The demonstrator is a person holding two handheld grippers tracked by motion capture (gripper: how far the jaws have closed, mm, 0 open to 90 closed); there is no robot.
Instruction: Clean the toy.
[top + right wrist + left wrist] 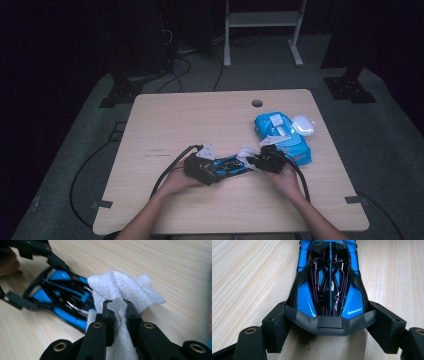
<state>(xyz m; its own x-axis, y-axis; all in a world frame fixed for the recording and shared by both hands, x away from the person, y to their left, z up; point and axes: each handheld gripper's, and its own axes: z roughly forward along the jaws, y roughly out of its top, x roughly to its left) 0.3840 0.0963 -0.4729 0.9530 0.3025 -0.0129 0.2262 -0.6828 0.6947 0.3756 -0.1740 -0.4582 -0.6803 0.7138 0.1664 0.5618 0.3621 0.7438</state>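
A blue and black toy car (229,165) lies on the wooden table (200,115) between my two hands. My left gripper (216,172) is shut on one end of it. In the left gripper view the jaws press on both sides of the car's (329,277) grey end piece, around my left gripper (330,326). My right gripper (253,162) is shut on a crumpled white wipe (246,154). In the right gripper view the wipe (122,287) bulges out of my right gripper (117,312) and rests against the car (65,302).
A blue pack of wipes (282,135) lies just behind my right hand, with a white rounded object (303,125) beside it. A cable hole (257,103) sits near the table's far edge. Black cables trail off the front edge. A white frame (262,20) stands on the floor beyond.
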